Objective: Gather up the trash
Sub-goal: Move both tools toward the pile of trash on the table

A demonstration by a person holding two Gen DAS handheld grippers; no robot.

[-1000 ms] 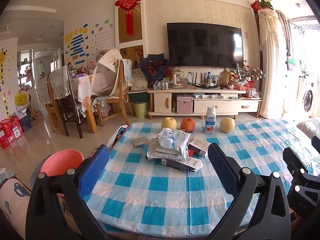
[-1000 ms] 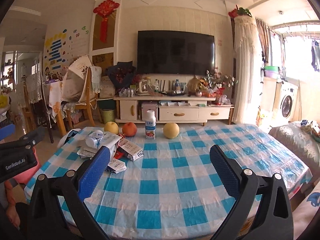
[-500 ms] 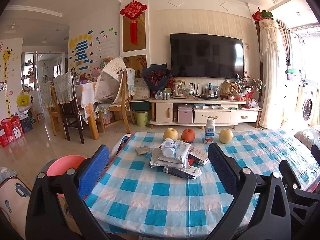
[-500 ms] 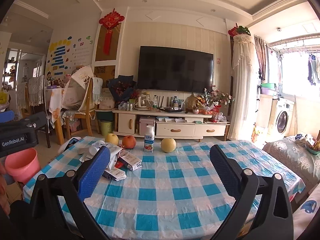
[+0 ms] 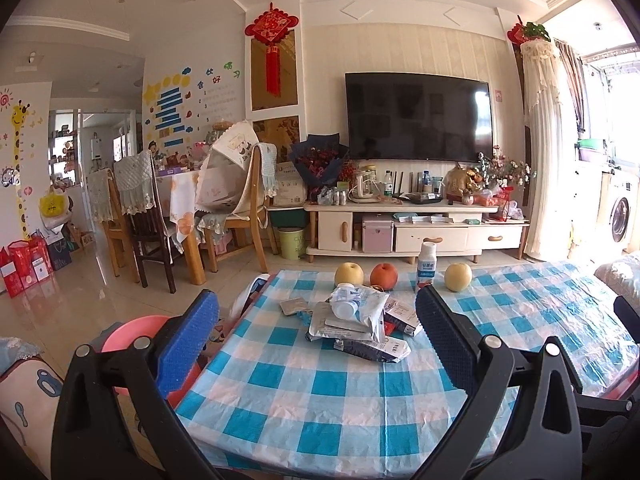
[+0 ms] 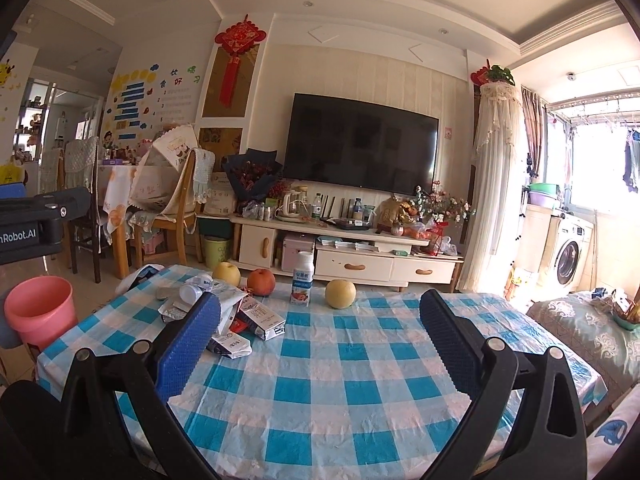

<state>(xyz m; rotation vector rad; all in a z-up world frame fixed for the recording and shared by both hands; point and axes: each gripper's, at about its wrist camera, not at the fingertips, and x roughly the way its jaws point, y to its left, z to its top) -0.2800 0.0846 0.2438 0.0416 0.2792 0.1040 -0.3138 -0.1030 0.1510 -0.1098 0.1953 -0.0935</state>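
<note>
Trash pile (image 5: 360, 324) beside labelled bottle (image 6: 302, 283)

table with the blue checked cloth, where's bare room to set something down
The blue-and-white checked tablecloth is bare across its near half and whole right side, from the lone yellow pear to the right edge. The far-left corner is crowded: a heap of crumpled wrappers and cartons, bordered behind by a yellow apple, red apple and white milk bottle.

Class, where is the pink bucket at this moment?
The pink bucket stands on the floor off the left edge of the checked table, nearest the trash pile; the left wrist view shows it behind that gripper's finger.
</note>
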